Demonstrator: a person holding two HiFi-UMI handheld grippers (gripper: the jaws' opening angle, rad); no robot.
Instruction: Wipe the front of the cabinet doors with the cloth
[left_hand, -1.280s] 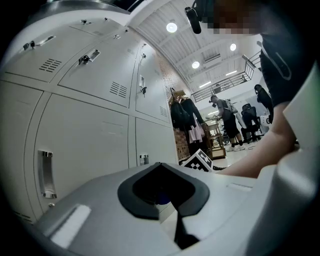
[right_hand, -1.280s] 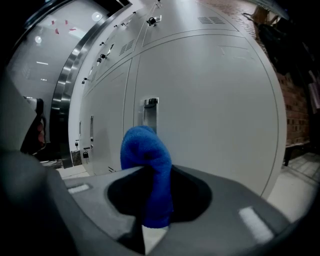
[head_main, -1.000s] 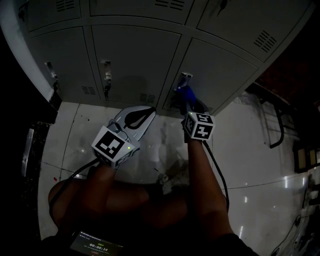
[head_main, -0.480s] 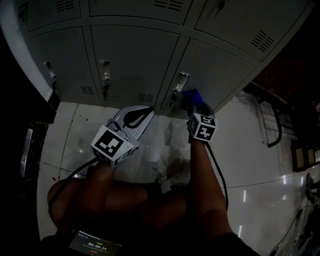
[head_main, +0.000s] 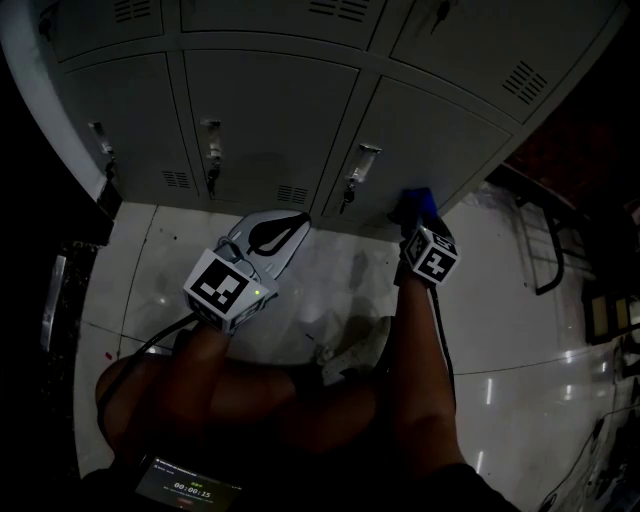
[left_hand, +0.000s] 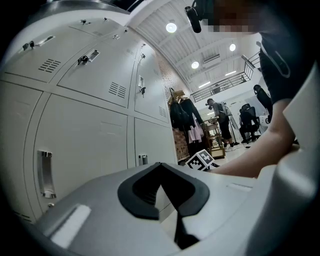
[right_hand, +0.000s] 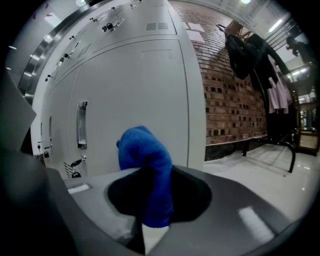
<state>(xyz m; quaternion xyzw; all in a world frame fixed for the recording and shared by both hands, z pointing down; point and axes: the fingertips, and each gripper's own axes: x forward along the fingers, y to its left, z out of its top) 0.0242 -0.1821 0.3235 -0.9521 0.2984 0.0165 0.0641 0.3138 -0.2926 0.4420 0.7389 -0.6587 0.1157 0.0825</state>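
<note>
The right gripper (head_main: 416, 220) is clamped on the blue cloth (right_hand: 145, 150), which sticks out from between its jaws. The cloth is at the low edge of the lower right cabinet door (head_main: 440, 140), right of its handle (head_main: 362, 163); whether it touches the door I cannot tell. The left gripper (left_hand: 167, 180) has its jaws together, nothing between them, over the white floor (head_main: 330, 275).
</note>
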